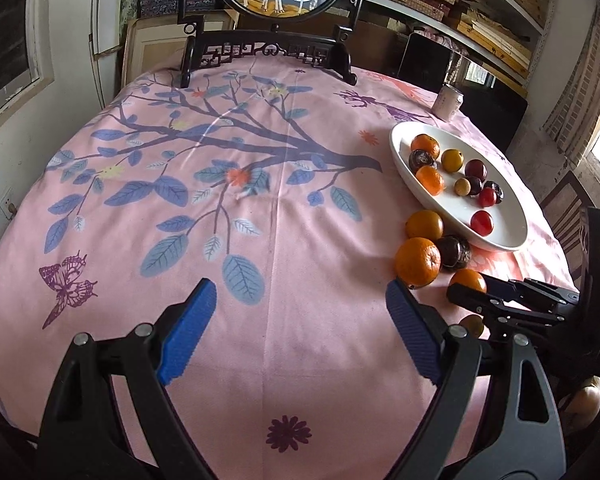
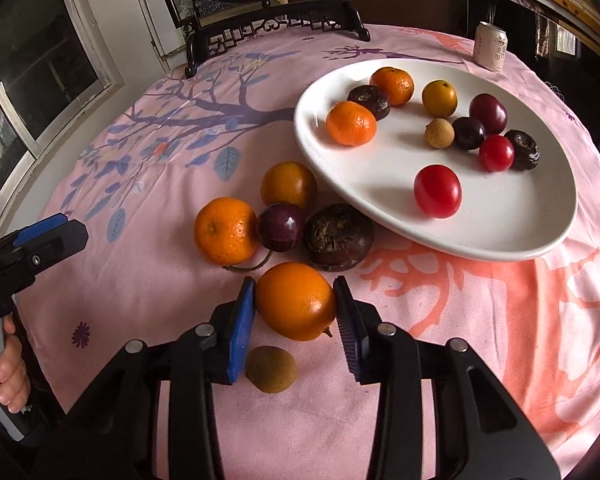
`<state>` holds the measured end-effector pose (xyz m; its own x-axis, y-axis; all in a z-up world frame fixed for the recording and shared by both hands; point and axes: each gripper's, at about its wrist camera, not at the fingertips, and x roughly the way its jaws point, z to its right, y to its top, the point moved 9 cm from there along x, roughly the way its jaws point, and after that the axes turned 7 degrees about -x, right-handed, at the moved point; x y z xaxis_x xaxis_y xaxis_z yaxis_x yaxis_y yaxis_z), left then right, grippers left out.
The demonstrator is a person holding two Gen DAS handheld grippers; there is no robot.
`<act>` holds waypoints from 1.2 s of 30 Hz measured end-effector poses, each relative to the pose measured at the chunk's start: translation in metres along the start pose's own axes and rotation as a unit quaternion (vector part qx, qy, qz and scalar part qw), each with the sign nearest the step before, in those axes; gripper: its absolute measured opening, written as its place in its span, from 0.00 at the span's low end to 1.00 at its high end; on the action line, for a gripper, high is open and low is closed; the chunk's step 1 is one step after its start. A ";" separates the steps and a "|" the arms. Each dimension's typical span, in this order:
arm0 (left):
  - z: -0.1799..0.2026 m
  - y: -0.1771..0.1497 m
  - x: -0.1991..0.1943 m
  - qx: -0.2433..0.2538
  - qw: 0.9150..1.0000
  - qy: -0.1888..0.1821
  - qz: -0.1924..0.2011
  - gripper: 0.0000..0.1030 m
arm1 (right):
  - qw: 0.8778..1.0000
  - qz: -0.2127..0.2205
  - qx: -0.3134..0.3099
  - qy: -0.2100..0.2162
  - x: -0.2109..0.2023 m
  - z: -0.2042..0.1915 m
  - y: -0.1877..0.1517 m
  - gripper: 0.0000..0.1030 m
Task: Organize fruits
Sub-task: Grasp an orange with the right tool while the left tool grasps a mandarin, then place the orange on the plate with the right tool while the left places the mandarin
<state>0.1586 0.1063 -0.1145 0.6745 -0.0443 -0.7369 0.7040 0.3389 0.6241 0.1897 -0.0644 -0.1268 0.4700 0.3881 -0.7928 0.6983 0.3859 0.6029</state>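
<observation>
**Orange caught between the right gripper's pads**

Orange (image 2: pixel 296 300) sits on the pink table (image 2: pixel 480 360) with the right gripper (image 2: pixel 294 292) around it, a blue pad touching each side, so it's pinching the fruit. Just below it, closer to the camera, a small brown longan (image 2: pixel 271 368) lies loose. Right behind it there's a little cluster: a mandarin (image 2: pixel 226 230), a dark plum (image 2: pixel 281 227), a brown wrinkly fruit (image 2: pixel 338 237) and another orange one (image 2: pixel 288 186). Beyond those, the white plate (image 2: pixel 500 216) holds mandarins, plums, a couple of red tomatoes (image 2: pixel 437 191) and more. A drink can (image 2: pixel 490 46) stands past the plate. Left gripper (image 1: pixel 300 300) hovers off to the side over bare cloth, spread wide with nothing in it.
</observation>
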 end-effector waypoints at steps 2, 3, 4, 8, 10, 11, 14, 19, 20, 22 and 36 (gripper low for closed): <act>0.007 -0.003 0.004 0.007 1.000 -0.001 -0.006 0.86 | 1.000 0.013 0.000 -0.022 -0.012 0.008 -0.002 0.39; 0.011 -0.004 0.006 0.010 1.000 -0.003 -0.010 0.86 | 0.999 0.019 -0.003 -0.033 -0.019 0.012 -0.003 0.39; 0.016 -0.006 0.009 0.014 1.000 -0.007 -0.015 0.86 | 0.999 0.024 -0.003 -0.042 -0.025 0.017 -0.005 0.39; 0.044 -0.012 0.022 0.044 0.999 -0.012 -0.028 0.86 | 0.999 0.028 0.024 -0.037 -0.039 0.035 -0.024 0.39; 0.058 -0.014 0.031 0.066 0.997 -0.001 -0.029 0.86 | 0.998 0.026 0.040 -0.027 -0.043 0.042 -0.034 0.39; 0.064 -0.015 0.035 0.076 0.997 0.006 -0.030 0.86 | 0.998 0.027 0.045 -0.023 -0.044 0.044 -0.038 0.39; 0.074 -0.017 0.048 0.093 0.995 0.029 -0.031 0.86 | 0.998 0.033 0.056 -0.018 -0.052 0.052 -0.045 0.39; 0.083 -0.016 0.063 0.098 0.994 0.033 -0.046 0.85 | 0.996 0.049 0.067 -0.016 -0.067 0.063 -0.047 0.39; 0.084 -0.014 0.066 0.098 0.994 0.035 -0.046 0.85 | 0.996 0.052 0.069 -0.015 -0.069 0.065 -0.048 0.39; 0.087 -0.013 0.073 0.103 0.993 0.040 -0.049 0.76 | 0.996 0.056 0.073 -0.011 -0.072 0.066 -0.049 0.39; 0.099 -0.013 0.045 0.084 0.995 -0.035 -0.037 0.39 | 0.995 0.066 0.068 -0.007 -0.079 0.061 -0.047 0.39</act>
<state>0.2014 0.0070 -0.1304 0.6297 -0.1298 -0.7659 0.7751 0.1712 0.6082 0.1520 -0.1641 -0.0978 0.5690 0.4157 -0.7095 0.6968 0.2145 0.6845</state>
